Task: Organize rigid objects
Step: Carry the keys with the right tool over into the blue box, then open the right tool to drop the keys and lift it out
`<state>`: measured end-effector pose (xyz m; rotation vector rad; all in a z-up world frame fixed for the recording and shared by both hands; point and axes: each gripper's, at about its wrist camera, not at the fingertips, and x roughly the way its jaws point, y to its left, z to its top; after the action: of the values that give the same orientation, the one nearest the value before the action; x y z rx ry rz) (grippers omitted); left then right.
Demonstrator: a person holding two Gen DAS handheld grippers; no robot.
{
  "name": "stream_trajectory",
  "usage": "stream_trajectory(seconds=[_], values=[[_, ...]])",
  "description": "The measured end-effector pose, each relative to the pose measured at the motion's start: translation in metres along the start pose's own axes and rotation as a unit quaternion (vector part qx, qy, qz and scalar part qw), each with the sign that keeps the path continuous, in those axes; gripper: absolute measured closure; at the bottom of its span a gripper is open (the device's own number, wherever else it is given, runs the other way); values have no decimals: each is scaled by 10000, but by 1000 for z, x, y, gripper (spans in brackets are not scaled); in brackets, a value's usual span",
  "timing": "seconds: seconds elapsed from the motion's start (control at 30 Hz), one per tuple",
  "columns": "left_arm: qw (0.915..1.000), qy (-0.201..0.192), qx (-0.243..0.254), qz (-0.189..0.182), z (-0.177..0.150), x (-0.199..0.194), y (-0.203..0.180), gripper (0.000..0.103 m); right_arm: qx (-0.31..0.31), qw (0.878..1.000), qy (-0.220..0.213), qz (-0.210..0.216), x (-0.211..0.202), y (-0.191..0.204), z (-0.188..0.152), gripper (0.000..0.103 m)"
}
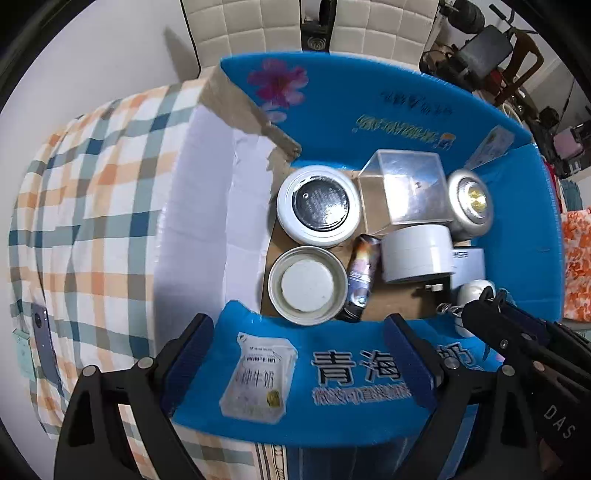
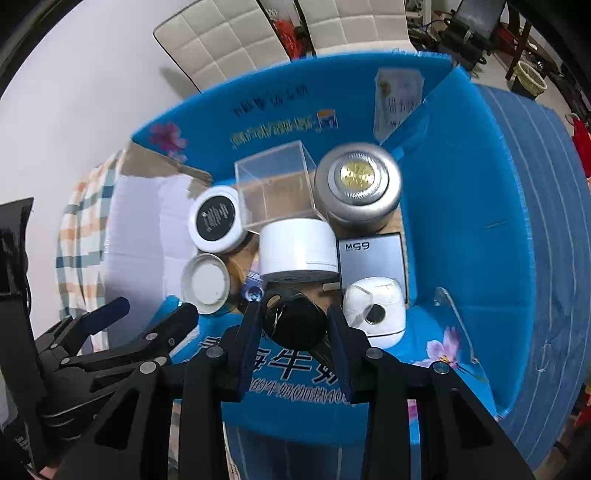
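Note:
A blue cardboard box (image 1: 369, 110) holds several rigid things: a white round tin with a black face (image 1: 318, 205), a tin lid (image 1: 306, 285), a clear plastic cube (image 1: 404, 188), a white cylinder (image 1: 417, 253), a silver puck light (image 1: 471, 197) and a small dark tube (image 1: 361, 278). My left gripper (image 1: 306, 354) is open and empty over the box's near flap. My right gripper (image 2: 293, 326) is shut on a black key fob (image 2: 293, 325) with a key ring, just above the box's near edge, beside a white round device (image 2: 376, 308).
A grey box marked 65W (image 2: 371, 258) lies in the blue box (image 2: 480, 221). A plaid cloth (image 1: 92, 221) covers the surface to the left, with a phone (image 1: 42, 332) on it. White padded chairs (image 1: 258, 26) stand behind.

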<state>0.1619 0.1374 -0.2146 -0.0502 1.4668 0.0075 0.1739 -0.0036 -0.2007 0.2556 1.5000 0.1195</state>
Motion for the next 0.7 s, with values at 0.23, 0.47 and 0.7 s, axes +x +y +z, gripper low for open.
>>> stream_trajectory(seconds=[0.23, 0.47, 0.7], values=[[10000, 66, -6, 44, 4, 16, 5, 9, -18, 9996, 256, -111, 34, -5, 0, 65], [9999, 127, 21, 79, 3, 27, 4, 9, -35, 9989, 386, -269, 58, -4, 1, 64], [9999, 96, 115, 67, 1, 23, -2, 9, -64, 9960, 320, -829, 55, -5, 1, 48]])
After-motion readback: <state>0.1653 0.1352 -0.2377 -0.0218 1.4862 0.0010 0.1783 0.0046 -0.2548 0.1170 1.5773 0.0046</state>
